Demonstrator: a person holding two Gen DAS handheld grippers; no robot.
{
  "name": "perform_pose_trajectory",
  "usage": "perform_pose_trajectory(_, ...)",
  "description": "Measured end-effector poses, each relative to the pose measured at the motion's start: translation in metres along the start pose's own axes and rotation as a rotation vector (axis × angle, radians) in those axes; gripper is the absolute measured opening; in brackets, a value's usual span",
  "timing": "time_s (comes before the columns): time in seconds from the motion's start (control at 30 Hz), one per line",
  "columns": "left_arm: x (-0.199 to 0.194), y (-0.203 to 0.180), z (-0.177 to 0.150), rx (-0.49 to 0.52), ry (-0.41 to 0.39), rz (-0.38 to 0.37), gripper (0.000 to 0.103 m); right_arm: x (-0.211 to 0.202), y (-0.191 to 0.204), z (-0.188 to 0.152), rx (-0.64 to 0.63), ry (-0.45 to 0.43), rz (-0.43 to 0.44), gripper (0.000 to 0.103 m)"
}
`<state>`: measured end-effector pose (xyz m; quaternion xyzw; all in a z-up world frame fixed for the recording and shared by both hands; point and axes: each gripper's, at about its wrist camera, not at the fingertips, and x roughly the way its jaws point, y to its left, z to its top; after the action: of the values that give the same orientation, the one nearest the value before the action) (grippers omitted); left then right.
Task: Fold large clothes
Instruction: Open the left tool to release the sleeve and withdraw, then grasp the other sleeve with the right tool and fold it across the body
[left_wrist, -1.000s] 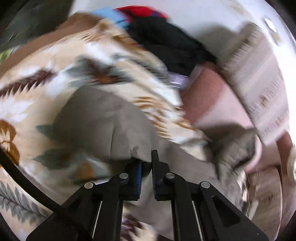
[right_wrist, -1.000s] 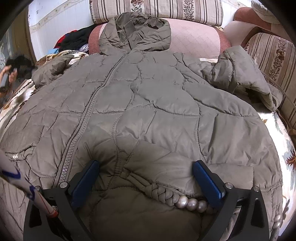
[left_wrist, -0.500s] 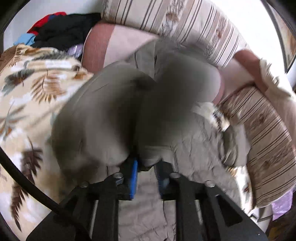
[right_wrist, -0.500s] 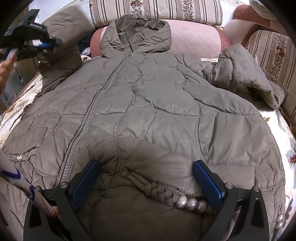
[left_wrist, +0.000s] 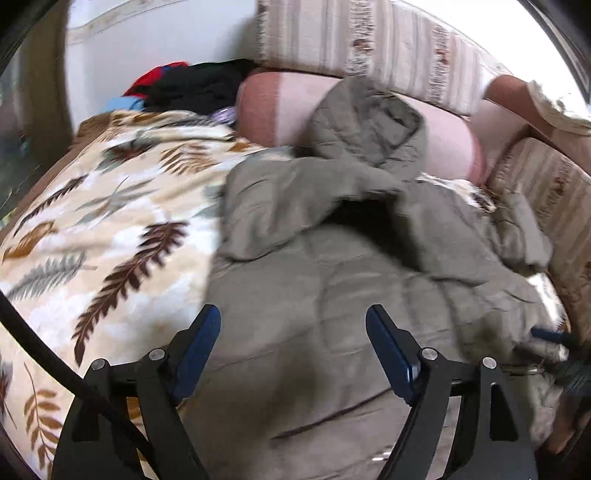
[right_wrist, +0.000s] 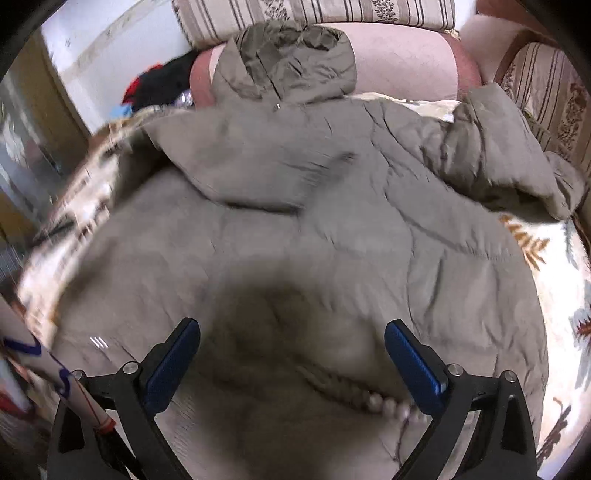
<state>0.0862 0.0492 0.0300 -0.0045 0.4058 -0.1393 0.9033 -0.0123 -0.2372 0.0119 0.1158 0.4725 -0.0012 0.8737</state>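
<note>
While spread on the leaf-print blanket (left_wrist: 110, 236), grey jacket (right_wrist: 332, 251), sleeve (right_wrist: 251, 166) folded across chest. Left gripper (left_wrist: 293, 332), right gripper (right_wrist: 291, 343): jaws wide, empty. Clothes pile (left_wrist: 199, 85) clearer from left; pearl cord (right_wrist: 373, 398) only from right.

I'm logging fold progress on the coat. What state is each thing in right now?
Left gripper: open, holding nothing, over the coat.
Right gripper: open, holding nothing, over the hem.
Coat: lying on the leaf-print blanket.
Left sleeve: folded across the chest.
Right sleeve: bunched outward, unfolded.
Hood: propped against the pink bolster.
</note>
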Motion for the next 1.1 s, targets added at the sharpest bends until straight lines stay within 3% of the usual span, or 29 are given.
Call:
perform_pose_trajectory(0.13, 0.013, 0.020, -0.016, -0.044, 0.015, -0.001, 0.080, 0.016, 0.000, 0.049, 0.100, 0.005, 0.036, 0.102)
perform_pose_trajectory(0.4, 0.023, 0.024, -0.024, -0.032, 0.034, -0.075, 0.080, 0.086, -0.036, 0.105, 0.414, 0.022, -0.083, 0.100)
perform_pose_trajectory(0.47, 0.028, 0.021, -0.026, -0.015, 0.052, -0.074, 0.080, 0.097, -0.046, 0.113, 0.498, 0.027, -0.084, 0.087)
perform_pose_trajectory(0.53, 0.033, 0.018, -0.027, -0.008, 0.065, -0.066, 0.080, 0.103, -0.053, 0.121, 0.530, 0.043, -0.074, 0.053)
perform_pose_trajectory(0.6, 0.035, 0.017, -0.028, -0.011, 0.069, -0.064, 0.080, 0.101, -0.055, 0.134, 0.514, 0.029, -0.068, 0.029)
perform_pose_trajectory(0.63, 0.035, 0.017, -0.028, -0.013, 0.069, -0.065, 0.080, 0.097, -0.055, 0.142, 0.493, 0.014, -0.082, 0.027)
perform_pose_trajectory(0.73, 0.039, 0.017, -0.029, -0.016, 0.078, -0.060, 0.080, 0.094, -0.056, 0.159, 0.416, -0.031, -0.173, 0.025)
perform_pose_trajectory(0.83, 0.044, 0.014, -0.030, -0.003, 0.095, -0.044, 0.080, 0.110, -0.063, 0.163, 0.377, -0.006, -0.209, 0.025)
perform_pose_trajectory(0.97, 0.047, 0.011, -0.031, 0.013, 0.100, -0.026, 0.080, 0.129, -0.070, 0.154, 0.376, 0.005, -0.211, 0.028)
perform_pose_trajectory(1.1, 0.048, 0.012, -0.032, 0.022, 0.099, -0.015, 0.080, 0.120, -0.075, 0.153, 0.340, 0.012, -0.214, 0.033)
